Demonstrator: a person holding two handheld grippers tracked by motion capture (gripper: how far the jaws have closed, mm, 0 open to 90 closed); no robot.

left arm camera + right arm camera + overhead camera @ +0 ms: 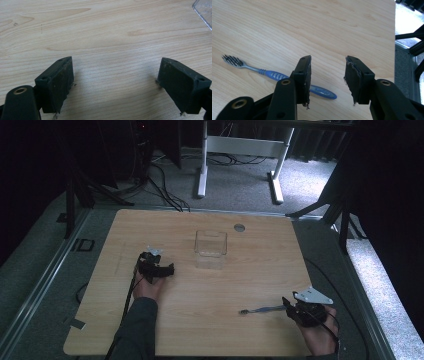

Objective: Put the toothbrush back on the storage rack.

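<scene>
A blue and grey toothbrush (261,309) lies flat on the wooden table (210,330) at the front right, bristles pointing left. My right gripper (289,306) sits at its handle end, open; in the right gripper view the toothbrush (274,75) passes behind the left jaw and its handle tip ends in the gap between the jaws (328,75). My left gripper (167,269) rests at the left middle of the table, open, with bare wood between its jaws (116,75). A clear plastic box (210,245) stands upright right of it.
A corner of the clear box (203,12) shows at the top right of the left gripper view. A round grommet (239,227) sits near the table's far edge. The table's right edge (394,50) lies close to my right gripper, with a metal frame beyond.
</scene>
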